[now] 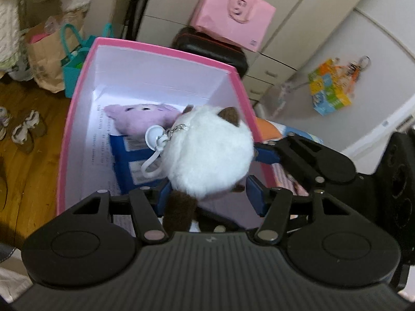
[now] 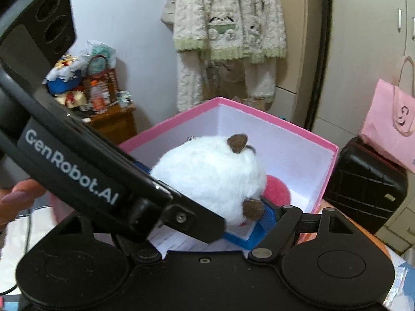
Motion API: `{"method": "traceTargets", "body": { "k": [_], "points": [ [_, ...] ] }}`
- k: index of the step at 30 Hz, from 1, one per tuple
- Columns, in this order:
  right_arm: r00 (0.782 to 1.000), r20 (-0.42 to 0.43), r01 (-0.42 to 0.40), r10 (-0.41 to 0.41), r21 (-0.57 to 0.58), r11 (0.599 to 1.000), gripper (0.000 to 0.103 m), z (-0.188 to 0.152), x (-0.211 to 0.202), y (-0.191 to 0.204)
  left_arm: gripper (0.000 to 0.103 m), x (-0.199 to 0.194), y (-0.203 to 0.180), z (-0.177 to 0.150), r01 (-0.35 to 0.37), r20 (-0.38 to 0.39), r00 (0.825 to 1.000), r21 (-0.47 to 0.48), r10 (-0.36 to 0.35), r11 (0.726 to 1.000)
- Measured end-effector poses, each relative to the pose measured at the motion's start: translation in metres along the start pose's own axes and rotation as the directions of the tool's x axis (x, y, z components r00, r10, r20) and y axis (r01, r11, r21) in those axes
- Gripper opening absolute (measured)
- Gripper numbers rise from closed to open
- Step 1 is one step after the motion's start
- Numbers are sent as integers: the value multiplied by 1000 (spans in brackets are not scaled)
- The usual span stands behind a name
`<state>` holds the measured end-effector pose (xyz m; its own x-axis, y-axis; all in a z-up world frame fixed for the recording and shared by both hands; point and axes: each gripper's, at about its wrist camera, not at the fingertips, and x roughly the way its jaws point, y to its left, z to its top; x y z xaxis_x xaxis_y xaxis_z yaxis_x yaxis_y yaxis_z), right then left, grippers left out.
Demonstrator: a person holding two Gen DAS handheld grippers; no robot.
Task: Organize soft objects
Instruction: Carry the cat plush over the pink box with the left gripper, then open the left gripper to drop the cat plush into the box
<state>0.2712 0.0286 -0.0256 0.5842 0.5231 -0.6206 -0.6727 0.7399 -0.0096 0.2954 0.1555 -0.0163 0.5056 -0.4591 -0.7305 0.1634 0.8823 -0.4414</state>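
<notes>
Your left gripper [image 1: 207, 178] and right gripper [image 2: 207, 194], half open, both pinch the round white fluffy plush cat [image 1: 210, 153] over the pink cardboard box [image 1: 77, 119]. Judged light and squashy; hold its body, not the keychain.

Pink paper bag [image 1: 233, 13] atop black case [image 1: 212, 49], fleece pyjamas [image 2: 228, 33] hanging, teal bag [image 1: 75, 67].
</notes>
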Motion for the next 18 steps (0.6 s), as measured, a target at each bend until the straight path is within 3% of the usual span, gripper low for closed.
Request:
{"method": "traceTargets", "body": {
  "k": [3,8,18],
  "points": [
    [1000,-18,0,0,7,1000,83,2,10,-5,57,8,12,3,16,-6,1000,-42,-17,999],
    [1000,-31,-6,6,-10,1000,82,3,13,-4,55,15,8,1,-3,-17,1000,-18,3,1000],
    [999,-38,18,-19,-18,1000,82,-1,-5,1,59,-8,-9,-5,-67,63,996,55,63,996]
  ]
}}
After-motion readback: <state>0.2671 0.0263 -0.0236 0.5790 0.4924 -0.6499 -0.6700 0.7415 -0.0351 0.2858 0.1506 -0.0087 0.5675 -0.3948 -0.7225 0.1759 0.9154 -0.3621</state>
